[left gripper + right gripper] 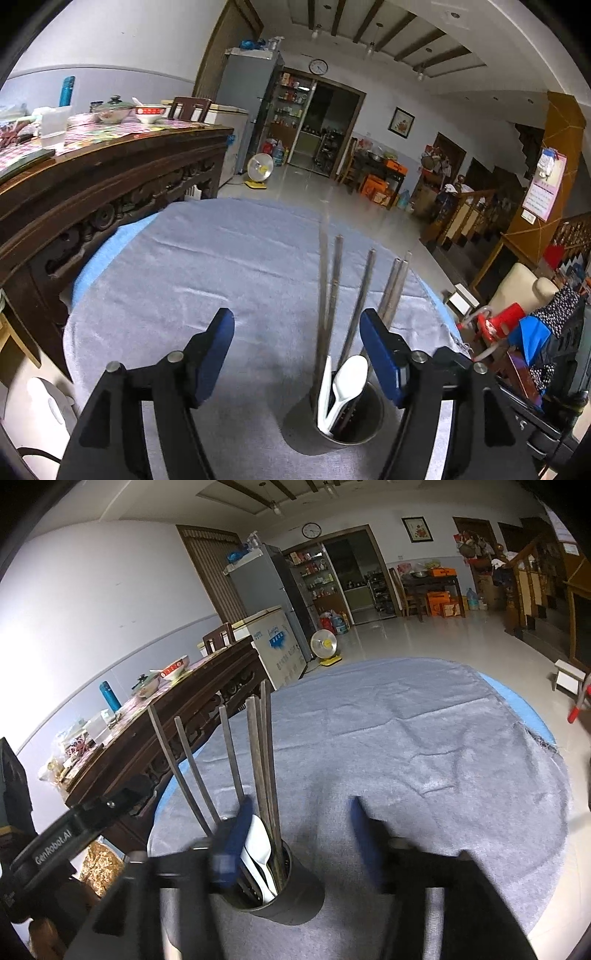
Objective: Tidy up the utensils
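While both claws stand parted with nothing between their blue pads, the utensils sit gathered in a dark metal holder (349,424) on the tabletop (221,266), which is draped in a grey-blue cloth. The left claw (297,354) is held wide; its right pad overlaps the lower part of two metal chopsticks (393,291) in the left wrist view, though whether it touches them I cannot tell. The right claw (301,842) is likewise wide apart and gripping nothing, its fingers smeared by motion blur so their edges are hard to trace; its left pad covers part of the holder's contents. The holder stands upright near the front edge of the tabletop, between the left claw's fingers in one view and beside the right claw's left pad in the other. White plastic spoons (345,384) lean inside it with their bowls up, and long chopsticks fan upward, some metal, some dark wood (264,760). The lower ends of all the utensils are hidden inside the holder, and their exact count is unclear. A carved wooden sideboard (110,184) stands beyond the tabletop.
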A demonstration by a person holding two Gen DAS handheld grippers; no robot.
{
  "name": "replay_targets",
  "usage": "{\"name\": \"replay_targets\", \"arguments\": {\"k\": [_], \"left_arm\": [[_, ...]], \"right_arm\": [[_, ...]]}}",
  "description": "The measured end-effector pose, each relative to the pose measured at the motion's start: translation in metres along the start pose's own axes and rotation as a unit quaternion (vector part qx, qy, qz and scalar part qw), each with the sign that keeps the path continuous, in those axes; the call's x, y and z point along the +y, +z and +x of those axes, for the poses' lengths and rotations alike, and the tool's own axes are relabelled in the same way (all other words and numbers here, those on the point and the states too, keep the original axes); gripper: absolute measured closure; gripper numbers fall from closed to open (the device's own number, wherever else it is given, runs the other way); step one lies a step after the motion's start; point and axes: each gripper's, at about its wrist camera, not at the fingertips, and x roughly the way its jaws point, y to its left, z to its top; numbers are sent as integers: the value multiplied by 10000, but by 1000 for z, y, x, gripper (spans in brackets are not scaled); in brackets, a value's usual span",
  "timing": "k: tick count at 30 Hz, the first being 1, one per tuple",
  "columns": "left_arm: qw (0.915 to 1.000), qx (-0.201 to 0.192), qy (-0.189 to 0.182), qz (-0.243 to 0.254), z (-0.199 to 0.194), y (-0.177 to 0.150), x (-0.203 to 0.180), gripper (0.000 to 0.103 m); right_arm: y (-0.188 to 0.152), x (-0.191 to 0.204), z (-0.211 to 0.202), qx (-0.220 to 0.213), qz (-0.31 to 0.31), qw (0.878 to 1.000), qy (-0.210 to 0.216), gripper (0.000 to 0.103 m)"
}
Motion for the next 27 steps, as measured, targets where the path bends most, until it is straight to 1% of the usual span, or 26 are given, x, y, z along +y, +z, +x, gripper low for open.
{"name": "replay_targets", "arguments": {"k": [4, 10, 14, 16, 19, 20, 22, 24, 27], "left_arm": [[9996, -45, 153, -253, -3, 3, 18, 32], [9987, 80, 255, -425, 2, 3, 34, 32], [9967, 275, 399, -646, 21, 8, 43, 32], [9951, 555, 504, -642, 39, 11, 45, 32], [9926, 926, 404, -680, 63, 9, 46, 32], [9907, 1123, 359, -686, 73, 7, 46, 32], [9881, 1348, 223, -709, 84, 4, 44, 32], [9875, 1413, 124, -690, 88, 1, 40, 32], [9883, 1447, -47, -477, 87, -5, 29, 32]], "right_arm": [[-2, -3, -4, 25, 47, 10000, -4, 37], [-7, -3, -4, 141, 29, 9999, -35, 36], [-8, -4, 0, 210, 54, 9998, -29, 36], [-8, -3, 0, 220, 38, 9997, -22, 36], [-10, -2, 1, 236, 22, 9997, -21, 36], [-10, -2, 1, 242, 23, 9997, -28, 36], [-11, -3, 2, 253, 34, 9997, -31, 36], [-11, -5, 2, 266, 52, 9996, -40, 36], [-11, -8, 5, 295, 95, 9995, -60, 36]]}}
